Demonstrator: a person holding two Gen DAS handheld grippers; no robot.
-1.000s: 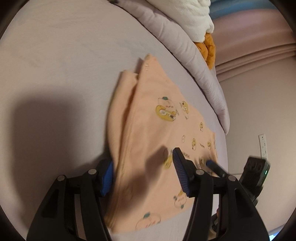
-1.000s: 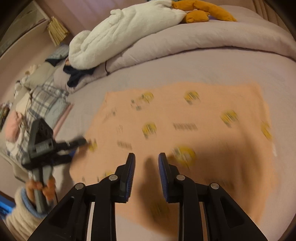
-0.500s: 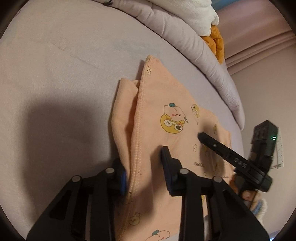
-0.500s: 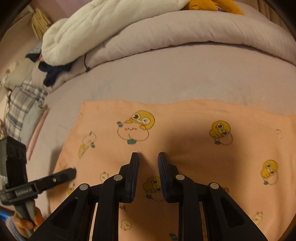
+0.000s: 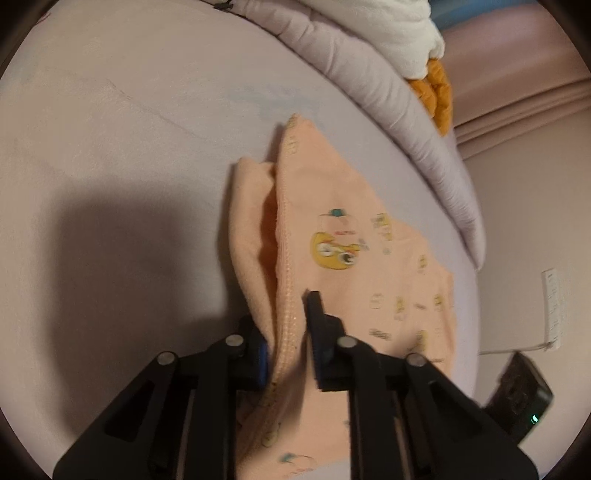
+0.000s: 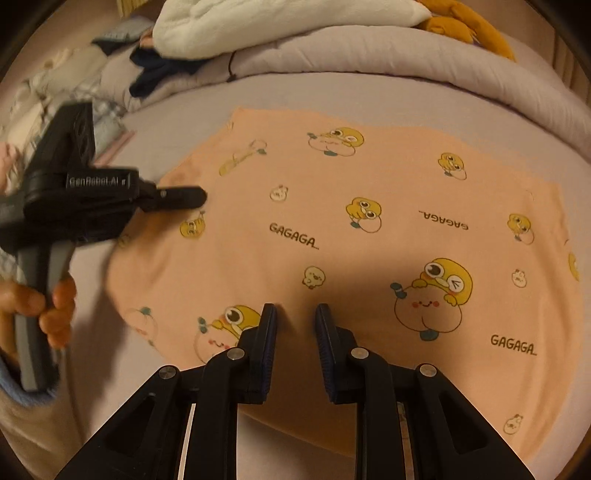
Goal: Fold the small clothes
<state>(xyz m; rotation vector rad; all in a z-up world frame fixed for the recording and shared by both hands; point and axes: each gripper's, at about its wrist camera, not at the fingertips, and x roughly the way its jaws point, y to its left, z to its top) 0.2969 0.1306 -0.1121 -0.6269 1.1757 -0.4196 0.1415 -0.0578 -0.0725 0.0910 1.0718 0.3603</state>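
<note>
Peach-coloured garment [image 6: 332, 229] spread flat on the bed [image 6: 332, 92], soft knit cloth printed with yellow cartoon ducks, round peaches and the word GAGAGA, its near side a straight stitched hem. In the left wrist view that ribbed hem stands up as a doubled fold, the under layer peeking out beside it. The left tongs [image 5: 286, 332] have just been closing, and now both pads press on that hem edge with the cloth pinched between them; a second ago the jaws stood wide to either side of the fabric. From the right wrist view the same tool shows as a black moulded body with a long finger lying over the garment's left edge, gripped by a hand [image 6: 44, 306] with a pale blue cuff. The right tongs [image 6: 293, 317] sit low over the garment's near middle, jaws a narrow gap apart with ridged blue pads, nothing between them, tips just above or on the cloth, hard to tell which. They have come closer across the cloth: the prints, blurred a second ago, now read sharp and large. Behind, a puffy lilac duvet [image 6: 406, 55] rolls along the bed, with a fluffy white blanket [image 6: 277, 18] and an orange plush thing [image 6: 469, 26] heaped on top.
</note>
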